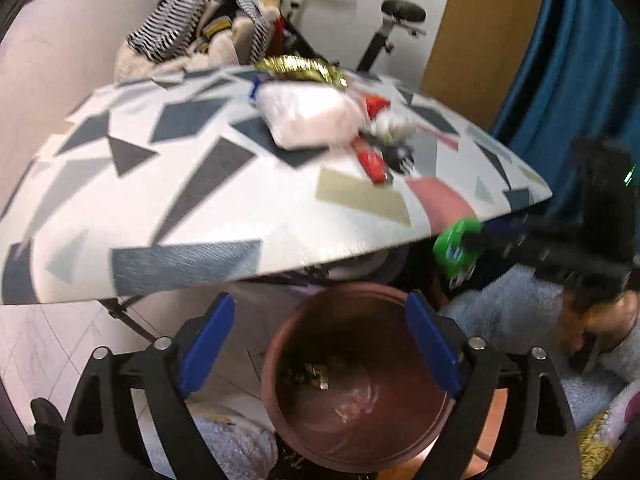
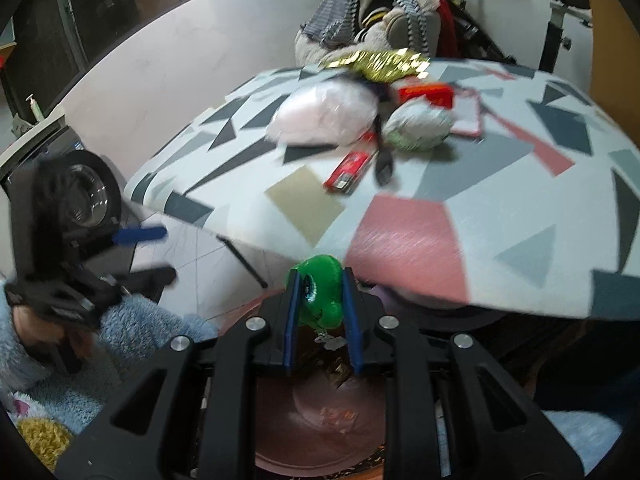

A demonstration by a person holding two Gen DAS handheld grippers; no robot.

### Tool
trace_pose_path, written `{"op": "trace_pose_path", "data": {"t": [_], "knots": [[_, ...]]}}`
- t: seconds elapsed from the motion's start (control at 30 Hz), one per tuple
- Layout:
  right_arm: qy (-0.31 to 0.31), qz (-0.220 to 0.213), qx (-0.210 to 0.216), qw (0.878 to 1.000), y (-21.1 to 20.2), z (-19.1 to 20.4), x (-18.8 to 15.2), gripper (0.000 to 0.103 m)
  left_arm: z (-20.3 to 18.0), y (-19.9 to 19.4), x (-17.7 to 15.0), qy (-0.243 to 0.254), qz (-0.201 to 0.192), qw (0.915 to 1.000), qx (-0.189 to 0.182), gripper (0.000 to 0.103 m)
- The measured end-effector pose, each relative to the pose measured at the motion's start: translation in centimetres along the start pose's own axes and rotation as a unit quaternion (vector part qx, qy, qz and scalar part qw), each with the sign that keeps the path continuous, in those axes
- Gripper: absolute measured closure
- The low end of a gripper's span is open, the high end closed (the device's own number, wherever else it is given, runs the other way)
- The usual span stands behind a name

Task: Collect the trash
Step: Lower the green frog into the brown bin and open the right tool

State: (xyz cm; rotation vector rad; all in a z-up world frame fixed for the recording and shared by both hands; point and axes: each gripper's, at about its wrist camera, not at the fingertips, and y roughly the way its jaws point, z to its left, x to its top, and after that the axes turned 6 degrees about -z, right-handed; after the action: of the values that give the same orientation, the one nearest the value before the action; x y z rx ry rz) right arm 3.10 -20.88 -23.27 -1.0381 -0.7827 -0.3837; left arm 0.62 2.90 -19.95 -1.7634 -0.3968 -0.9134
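One green wrapper (image 2: 320, 296) is pinched in the right tool (image 2: 320, 320), just above one brown bin (image 1: 356, 372). The left tool (image 1: 320, 344) is spread wide with nothing in it, over the same bin. On the table (image 1: 200, 200) lie one white bag (image 1: 308, 118), one gold wrapper (image 1: 300, 68) and one red pack (image 1: 370, 160).

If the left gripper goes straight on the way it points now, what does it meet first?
Probably the open brown bin below: the left gripper, open and empty, looks into it. Depth is unclear.

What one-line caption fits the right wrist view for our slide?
Right gripper clamps a green wrapper above the brown bin, with more trash left on the patterned table.
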Motion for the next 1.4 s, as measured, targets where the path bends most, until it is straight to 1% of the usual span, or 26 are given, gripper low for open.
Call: {"op": "trace_pose_path", "data": {"t": [0.17,0.27,0.47,0.67,0.8,0.87,0.93,0.97,1.0,1.03,1.07,1.13,1.17,1.23,1.33,1.4], "knots": [[-0.018,0.035,0.007,0.999,2.9,1.4,-1.6,0.079,0.1,-2.1,0.4,0.021,-0.030,0.9992,0.018,0.013],[-0.019,0.057,0.010,0.998,4.7,1.7,-2.5,0.079,0.5,-2.6,0.0,0.027,-0.041,0.9985,0.026,0.011],[-0.017,0.104,0.009,0.994,7.9,2.4,-3.8,0.079,2.2,-2.5,-0.5,-0.007,-0.047,0.9983,0.035,0.011],[-0.034,0.123,-0.002,0.992,9.7,3.7,-4.4,0.079,3.3,-2.6,-0.9,-0.039,-0.062,0.9952,0.064,0.011],[-0.044,0.124,-0.005,0.991,10.3,4.5,-4.4,0.077,3.8,-2.7,-0.9,-0.048,-0.062,0.9949,0.064,0.011],[-0.049,0.114,-0.011,0.992,10.3,4.7,-4.3,0.073,4.1,-2.8,-1.0,-0.052,-0.061,0.9947,0.064,0.011],[-0.053,0.103,-0.011,0.993,10.1,5.0,-4.2,0.054,4.2,-2.8,-1.0,-0.055,-0.061,0.9945,0.065,0.011],[-0.057,0.093,-0.013,0.994,9.9,5.0,-4.0,0.049,4.3,-2.8,-1.0,-0.057,-0.061,0.9943,0.065,0.011],[-0.060,0.087,-0.014,0.994,9.7,5.1,-3.9,0.041,4.4,-2.8,-1.0,-0.060,-0.062,0.9942,0.065,0.011],[-0.063,0.081,-0.014,0.995,9.5,5.2,-3.8,0.036,4.4,-2.9,-1.0,-0.062,-0.063,0.9940,0.064,0.011],[-0.066,0.073,-0.016,0.995,9.1,5.2,-3.7,0.034,4.5,-2.9,-1.0,-0.064,-0.065,0.9937,0.065,0.011],[-0.069,0.062,-0.017,0.996,8.5,5.2,-3.5,0.023,4.5,-3.1,-1.0,-0.069,-0.069,0.9930,0.066,0.011],[-0.071,0.053,-0.019,0.996,8.0,5.1,-3.3,0.021,4.6,-3.1,-1.0,-0.070,-0.070,0.9929,0.067,0.011],[-0.073,0.039,-0.022,0.996,7.3,5.0,-3.0,0.010,4.6,-3.2,-1.0,-0.070,-0.072,0.9928,0.066,0.011],[-0.076,0.015,-0.029,0.997,6.1,4.8,-2.5,0.006,4.3,-3.3,-1.0,-0.065,-0.074,0.9929,0.067,0.011],[-0.072,0.000,-0.033,0.997,5.0,4.4,-2.0,0.006,4.1,-3.3,-0.9,-0.060,-0.074,0.9931,0.068,0.011]]}}
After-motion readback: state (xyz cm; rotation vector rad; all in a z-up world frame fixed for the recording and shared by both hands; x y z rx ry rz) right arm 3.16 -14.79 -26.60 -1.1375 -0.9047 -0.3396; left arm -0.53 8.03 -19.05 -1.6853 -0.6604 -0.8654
